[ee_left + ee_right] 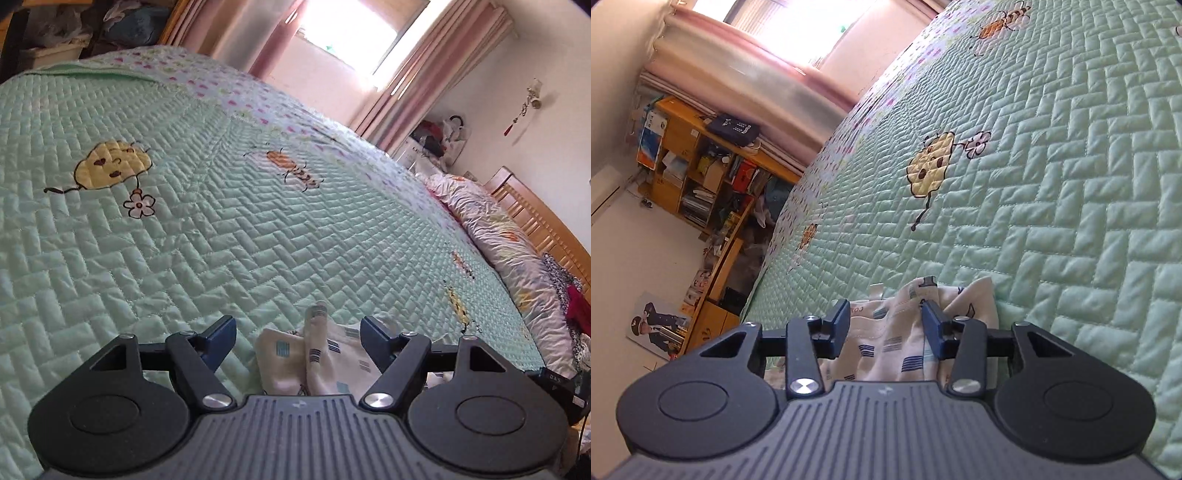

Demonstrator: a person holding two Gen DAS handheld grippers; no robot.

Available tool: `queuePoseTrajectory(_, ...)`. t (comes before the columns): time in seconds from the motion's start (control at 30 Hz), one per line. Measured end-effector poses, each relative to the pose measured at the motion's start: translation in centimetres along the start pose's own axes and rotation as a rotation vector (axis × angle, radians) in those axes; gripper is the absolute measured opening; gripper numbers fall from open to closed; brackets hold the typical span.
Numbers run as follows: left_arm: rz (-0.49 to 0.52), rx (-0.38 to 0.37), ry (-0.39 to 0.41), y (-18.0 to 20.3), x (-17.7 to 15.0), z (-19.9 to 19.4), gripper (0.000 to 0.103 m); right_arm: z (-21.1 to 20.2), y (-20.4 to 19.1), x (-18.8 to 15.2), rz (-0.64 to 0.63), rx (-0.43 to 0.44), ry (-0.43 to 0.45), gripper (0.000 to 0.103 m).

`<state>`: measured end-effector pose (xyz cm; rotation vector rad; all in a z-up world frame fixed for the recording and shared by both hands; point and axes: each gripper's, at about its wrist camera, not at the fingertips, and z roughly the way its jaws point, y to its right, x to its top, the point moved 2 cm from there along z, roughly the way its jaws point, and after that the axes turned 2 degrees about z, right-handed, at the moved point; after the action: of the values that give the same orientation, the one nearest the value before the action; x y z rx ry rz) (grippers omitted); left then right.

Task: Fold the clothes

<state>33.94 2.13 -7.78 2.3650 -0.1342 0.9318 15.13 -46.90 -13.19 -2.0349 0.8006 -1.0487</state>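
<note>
A white garment (317,354) printed with small blue striped patches lies bunched on the green quilted bedspread (221,229), close under the camera. My left gripper (298,334) is open wide, and a raised fold of the cloth stands between its fingers without touching the pads. In the right wrist view the same garment (886,350) lies crumpled on the bedspread (1071,221). My right gripper (886,326) stands partly open over it, cloth showing in the gap between the blue pads; I see no pad pressing on it.
A rolled floral duvet (498,236) lies along the wooden headboard (535,218), with a heap of dark and red clothes (576,314) at its near end. A cluttered wooden shelf (694,166) stands past the bed's edge. Pink curtains (413,85) hang by the window.
</note>
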Motion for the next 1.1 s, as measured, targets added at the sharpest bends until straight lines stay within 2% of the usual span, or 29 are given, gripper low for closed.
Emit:
queuePoseTrajectory(0.13,-0.005,0.024,-0.068,-0.3,0.7,3.1,0.074,-0.1,0.6,-0.2,-0.012,-0.010,-0.006,0.024)
queuePoseTrajectory(0.2,0.016,0.044,-0.071,0.1,0.8,3.9,0.073,-0.3,0.8,-0.1,-0.020,-0.010,-0.014,0.019)
queuePoseTrajectory(0.23,0.032,0.042,-0.067,0.4,0.8,4.1,0.071,-0.3,0.8,-0.1,-0.027,-0.016,-0.017,0.013)
queuePoseTrajectory(0.3,0.075,0.038,-0.053,1.1,1.1,4.2,0.065,-0.3,0.8,0.0,-0.040,-0.025,-0.023,0.010)
queuePoseTrajectory(0.37,0.104,0.018,-0.041,1.9,1.3,4.0,0.065,-0.3,0.8,0.0,-0.046,-0.027,-0.027,0.010)
queuePoseTrajectory(0.47,0.146,-0.015,-0.073,2.6,1.1,4.2,0.049,-0.2,0.7,-0.1,-0.053,-0.022,-0.023,0.010)
queuePoseTrajectory(0.53,0.187,-0.003,-0.090,2.9,0.6,4.5,0.033,-0.2,0.8,-0.2,-0.053,-0.014,-0.017,0.010)
queuePoseTrajectory(0.63,0.177,-0.015,-0.112,2.5,-0.1,5.0,0.017,-0.2,0.9,-0.5,-0.051,-0.003,-0.008,0.010)
queuePoseTrajectory(0.73,0.152,-0.030,-0.095,2.0,-0.2,5.1,0.007,-0.1,0.9,-0.4,-0.050,0.004,-0.009,0.010)
queuePoseTrajectory(1.1,0.120,-0.098,-0.020,2.1,-0.2,4.0,0.005,0.4,0.3,-0.2,-0.082,-0.013,-0.012,0.002)
